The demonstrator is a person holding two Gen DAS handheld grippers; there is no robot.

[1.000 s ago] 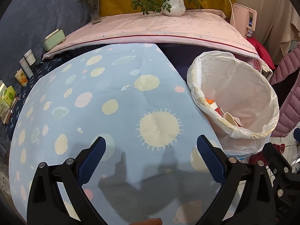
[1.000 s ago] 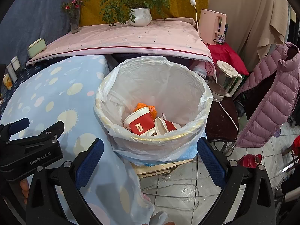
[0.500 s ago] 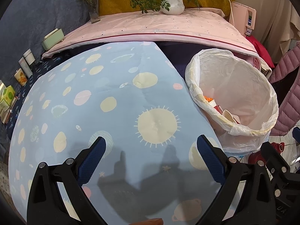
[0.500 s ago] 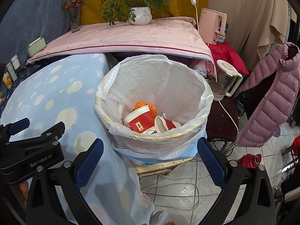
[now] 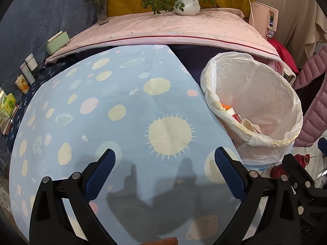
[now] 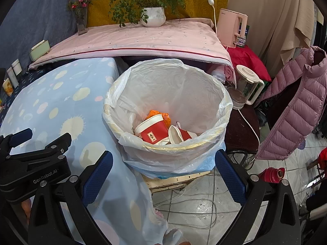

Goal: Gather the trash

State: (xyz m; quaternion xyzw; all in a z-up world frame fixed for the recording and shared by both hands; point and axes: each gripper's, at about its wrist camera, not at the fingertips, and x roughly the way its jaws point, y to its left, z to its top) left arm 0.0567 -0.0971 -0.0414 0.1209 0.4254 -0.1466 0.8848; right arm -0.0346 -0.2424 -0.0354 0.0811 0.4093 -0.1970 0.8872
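A bin lined with a white plastic bag (image 6: 169, 153) stands beside the table; it also shows in the left wrist view (image 5: 251, 134). Inside lie a red paper cup (image 6: 152, 129), a second crushed cup (image 6: 179, 135) and orange scraps (image 6: 161, 115). My right gripper (image 6: 163, 175) is open and empty, in front of the bin's near rim. My left gripper (image 5: 164, 175) is open and empty above the blue planet-patterned tablecloth (image 5: 114, 110). The left gripper's body shows in the right wrist view (image 6: 34, 163).
A pink-covered bench (image 6: 143, 38) with a potted plant (image 6: 153, 16) and a flower vase (image 6: 80, 20) stands behind. A pink kettle (image 6: 233, 28), a blender jug (image 6: 245, 85) and a purple jacket (image 6: 292, 110) are to the right. Cables lie on the tiled floor (image 6: 194, 210).
Both grippers have drifted back slightly from the table and bin. Both stay open and empty.
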